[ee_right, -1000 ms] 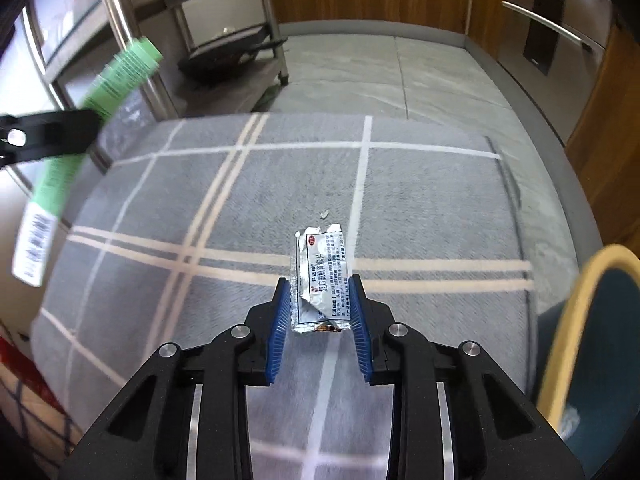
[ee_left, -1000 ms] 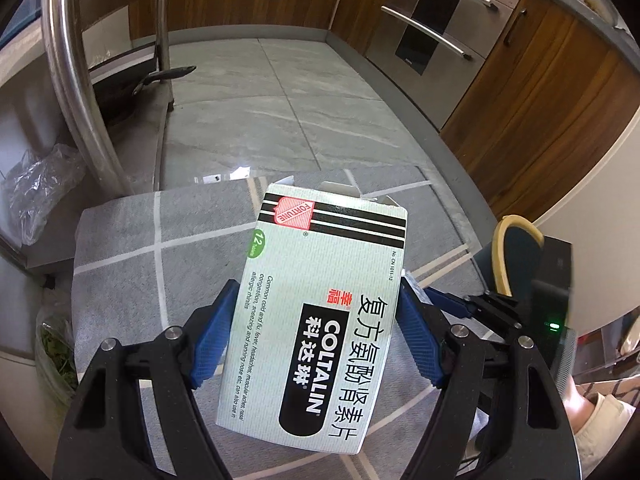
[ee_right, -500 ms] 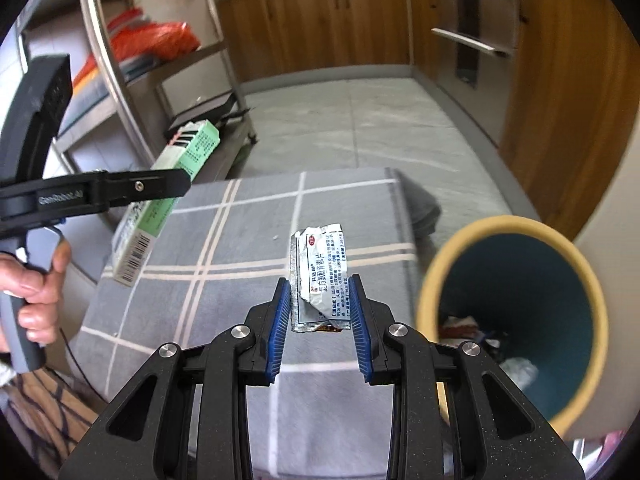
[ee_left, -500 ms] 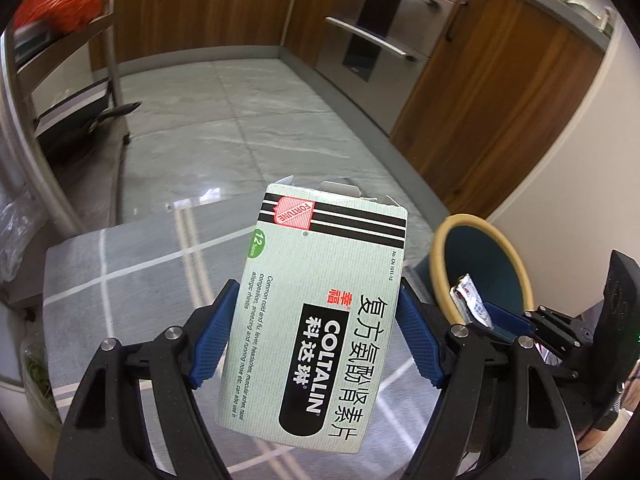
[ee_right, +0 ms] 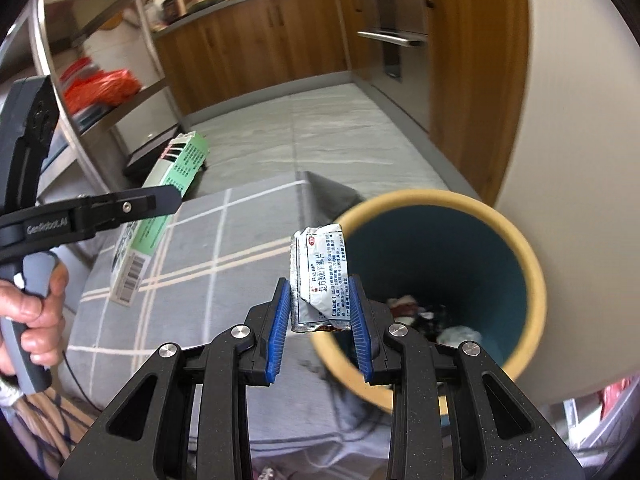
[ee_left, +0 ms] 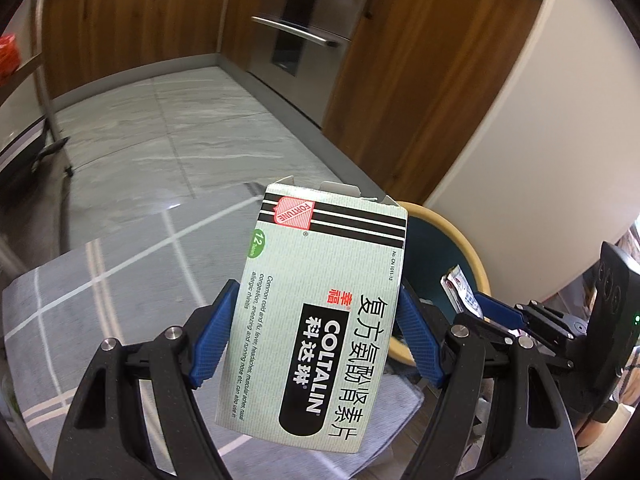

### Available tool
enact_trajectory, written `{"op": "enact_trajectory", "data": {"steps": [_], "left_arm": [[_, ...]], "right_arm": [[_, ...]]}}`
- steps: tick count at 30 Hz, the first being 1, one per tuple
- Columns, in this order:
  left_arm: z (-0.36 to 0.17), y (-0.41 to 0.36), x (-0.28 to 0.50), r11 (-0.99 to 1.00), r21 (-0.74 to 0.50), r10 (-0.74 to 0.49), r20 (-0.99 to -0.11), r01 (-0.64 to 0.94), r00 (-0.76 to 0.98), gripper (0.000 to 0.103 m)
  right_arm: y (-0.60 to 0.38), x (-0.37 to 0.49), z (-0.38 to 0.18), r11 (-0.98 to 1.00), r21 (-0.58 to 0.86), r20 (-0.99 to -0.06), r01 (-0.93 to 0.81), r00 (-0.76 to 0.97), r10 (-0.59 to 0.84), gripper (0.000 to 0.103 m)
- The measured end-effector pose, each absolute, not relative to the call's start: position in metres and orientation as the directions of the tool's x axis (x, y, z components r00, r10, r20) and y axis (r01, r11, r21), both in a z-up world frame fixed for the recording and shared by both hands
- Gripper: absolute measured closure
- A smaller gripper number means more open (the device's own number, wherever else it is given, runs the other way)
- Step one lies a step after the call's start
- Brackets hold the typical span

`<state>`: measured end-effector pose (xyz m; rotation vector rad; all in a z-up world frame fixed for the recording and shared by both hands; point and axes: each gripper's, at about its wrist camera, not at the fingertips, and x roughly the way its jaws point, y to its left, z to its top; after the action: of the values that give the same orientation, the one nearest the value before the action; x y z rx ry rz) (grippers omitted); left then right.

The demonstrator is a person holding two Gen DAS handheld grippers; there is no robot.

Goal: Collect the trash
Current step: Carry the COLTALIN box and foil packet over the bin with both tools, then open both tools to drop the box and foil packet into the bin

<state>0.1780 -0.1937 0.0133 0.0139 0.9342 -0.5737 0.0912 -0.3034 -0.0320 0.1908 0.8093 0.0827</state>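
Observation:
My left gripper [ee_left: 316, 340] is shut on a pale green Coltalin medicine box [ee_left: 320, 304], held above the grey checked cloth. The box also shows in the right wrist view [ee_right: 160, 204], left of the bin. My right gripper [ee_right: 320, 320] is shut on a crumpled silver foil tablet packet [ee_right: 320, 276], held over the near rim of the teal bin with a yellow rim [ee_right: 528, 256]. The bin holds some trash at its bottom. In the left wrist view the bin [ee_left: 468, 248] sits behind the box, with the right gripper [ee_left: 480, 308] and the packet [ee_left: 460, 292] over it.
The grey checked cloth [ee_right: 208, 248] covers the surface under both grippers. A steel rack [ee_right: 100, 92] with a red bag stands at the left. Wooden cabinets and an oven [ee_left: 296, 40] line the far side of the tiled floor. A white wall [ee_right: 580, 120] is right of the bin.
Both grippers have swung to the right with their loads. The bin has come into view and the right gripper's packet now hangs over its rim.

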Motion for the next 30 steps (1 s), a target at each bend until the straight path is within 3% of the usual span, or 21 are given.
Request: {"op": "enact_trajectory", "data": {"steps": [11, 30], "left_arm": [[0.001, -0.218, 0.184, 0.802, -0.248, -0.497, -0.782, 0.544, 0.376, 0.028], [-0.054, -0.317, 0.214, 0.771, -0.333, -0.533, -0.804, 0.543, 0.263, 0.027]], "right_arm": [[-0.358, 0.077, -0.047, 0.97, 0.202, -0.725, 0.133, 0.687, 0.056, 0.072], [-0.381, 0.074, -0.091, 0.971, 0.14, -0.821, 0.194, 0.571, 0.004, 0.071]]}}
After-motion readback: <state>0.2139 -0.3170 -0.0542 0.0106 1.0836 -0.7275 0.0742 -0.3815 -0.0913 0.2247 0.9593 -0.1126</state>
